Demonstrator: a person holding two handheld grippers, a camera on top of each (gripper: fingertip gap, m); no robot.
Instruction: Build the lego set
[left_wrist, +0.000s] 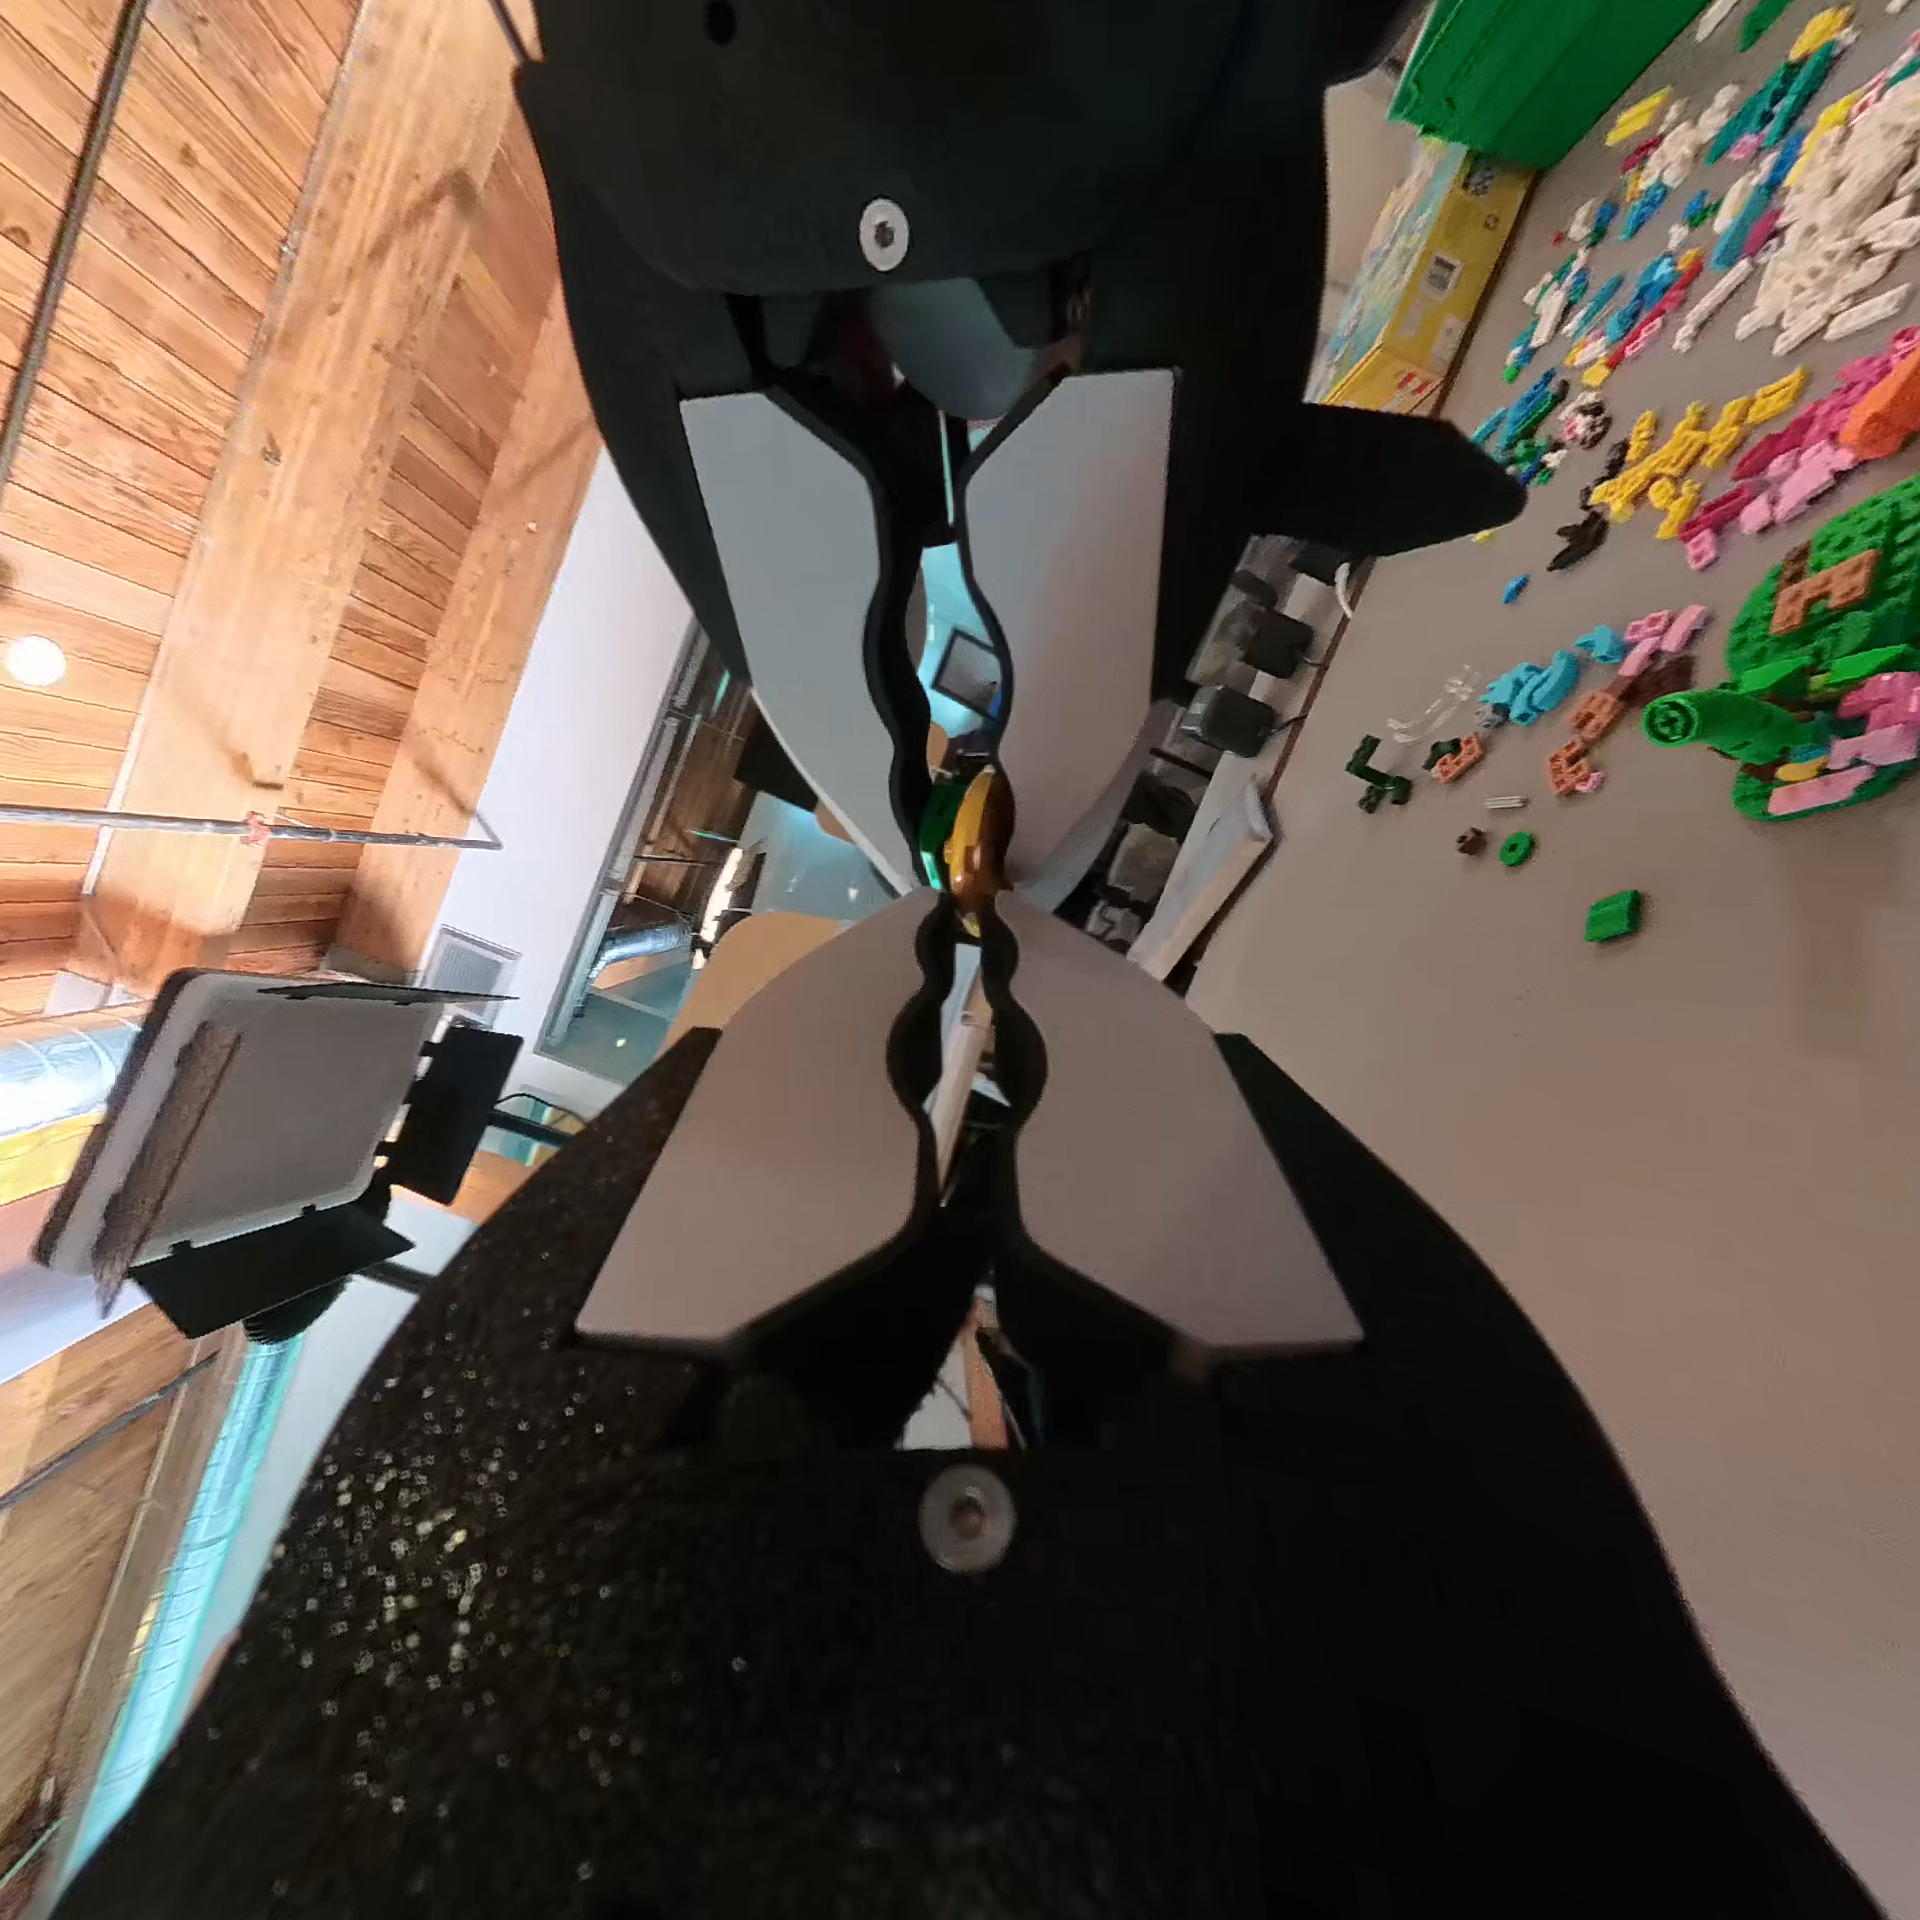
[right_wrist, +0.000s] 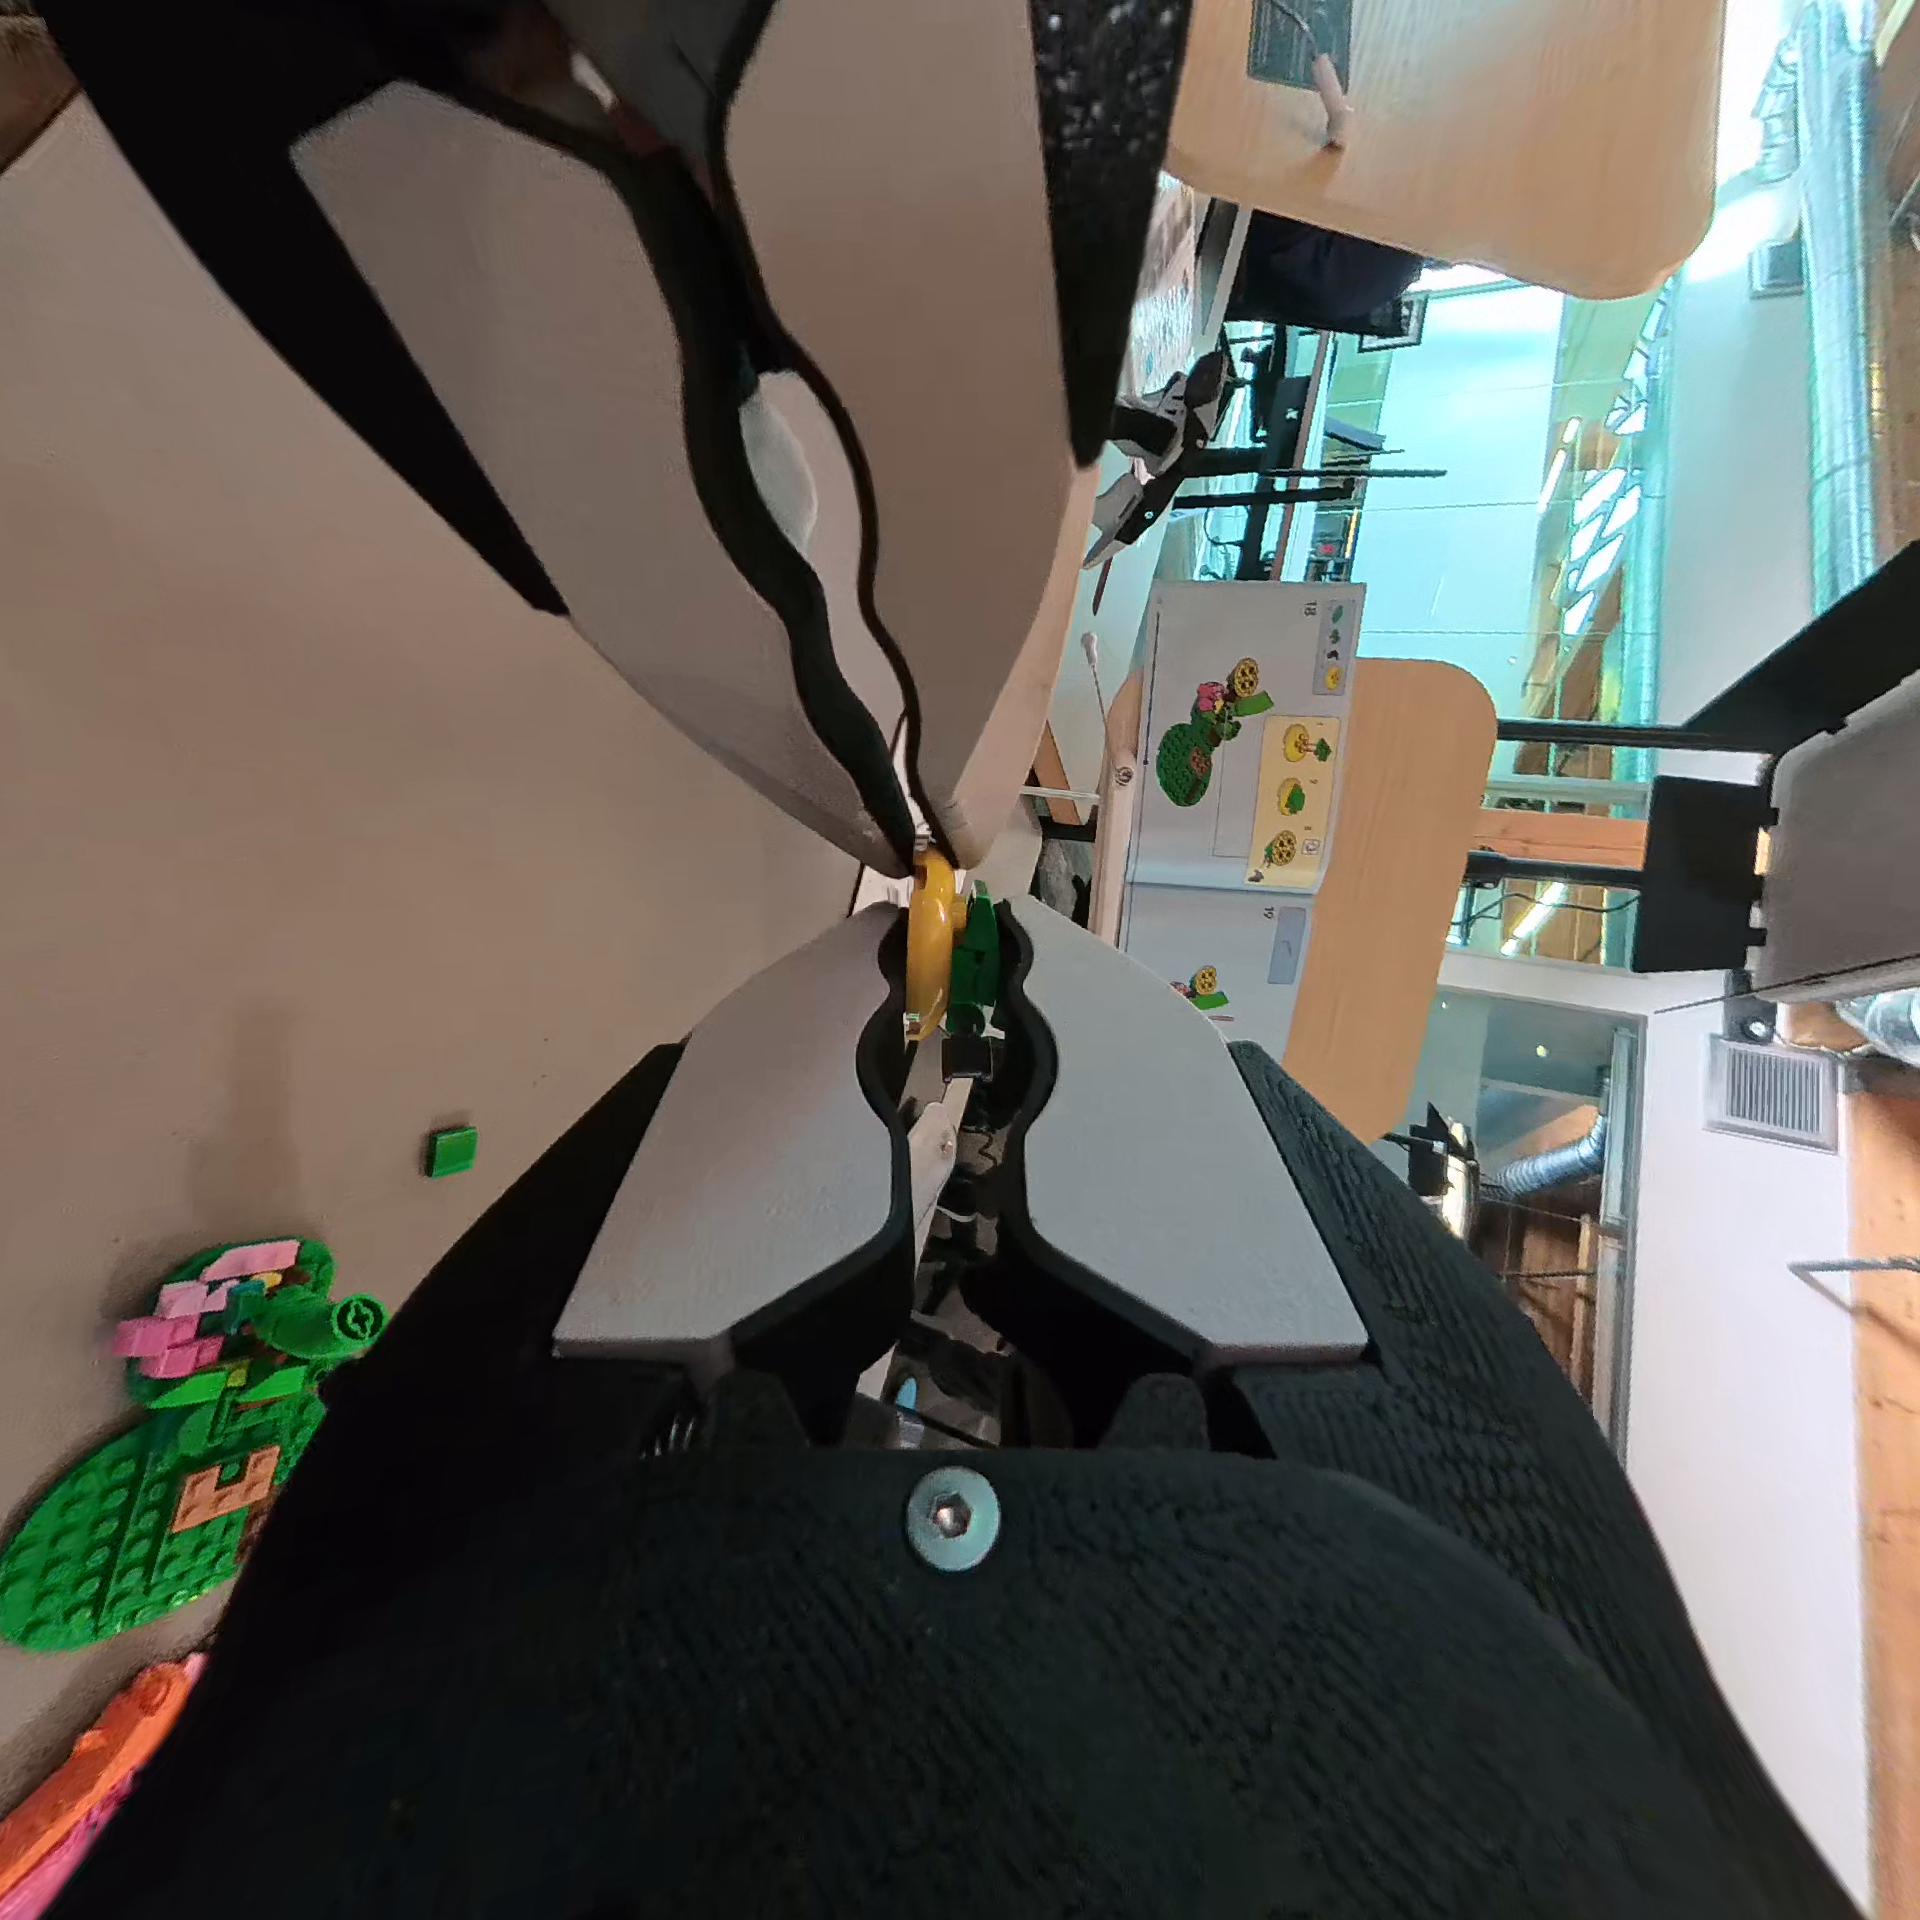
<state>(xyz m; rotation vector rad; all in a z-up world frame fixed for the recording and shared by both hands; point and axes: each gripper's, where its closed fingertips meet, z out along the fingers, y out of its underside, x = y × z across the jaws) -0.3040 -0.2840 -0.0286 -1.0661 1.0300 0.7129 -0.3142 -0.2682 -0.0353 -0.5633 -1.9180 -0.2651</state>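
Both grippers meet tip to tip in the air above the table. My right gripper is shut on a yellow round flower disc with a green leaf piece on its back. My left gripper comes from the opposite side and pinches the rim of the same disc. In the right wrist view the left gripper comes down from the top. The round green baseplate build with pink flowers and a green stem lies on the table; it also shows in the right wrist view.
Piles of loose coloured and white bricks cover the table's far side, next to a yellow box and a green bin. A single green tile lies near the build. An open instruction booklet stands behind. Both grippers' tips are close together, under 4 cm apart. It is some 25 centimetres from my right tips to the round green baseplate build. Seen from the right wrist view as well.
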